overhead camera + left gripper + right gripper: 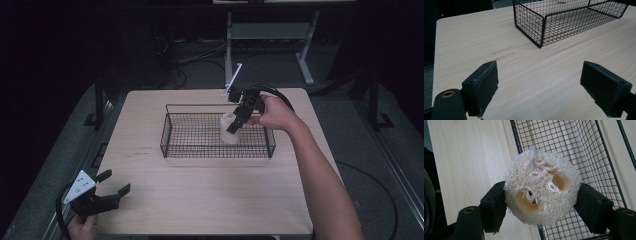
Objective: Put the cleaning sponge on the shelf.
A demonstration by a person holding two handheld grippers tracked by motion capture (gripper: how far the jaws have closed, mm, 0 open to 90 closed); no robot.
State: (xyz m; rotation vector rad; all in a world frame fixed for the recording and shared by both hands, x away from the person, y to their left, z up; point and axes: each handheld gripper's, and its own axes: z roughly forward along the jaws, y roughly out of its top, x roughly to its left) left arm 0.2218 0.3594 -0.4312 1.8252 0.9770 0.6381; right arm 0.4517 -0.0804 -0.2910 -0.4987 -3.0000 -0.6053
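Observation:
A pale fibrous loofah piece (541, 192) with holes through its core is clamped between the jaws of my right gripper (540, 200). In the high view the loofah (229, 129) hangs over the right part of a black wire basket (172, 150), with the right gripper (235, 124) pointing down at it. The basket's mesh floor (584, 150) lies beneath the loofah. My left gripper (114, 183) rests open near the table's front left corner, nothing between its pads (484, 87); the basket's corner (540, 32) lies ahead of it.
The light wood table (200, 200) carries the basket at its middle. A white stick-like marker (231, 80) rises from the right gripper. Beyond the far edge are a desk frame (305, 60) and floor cables (200, 55) in the dark.

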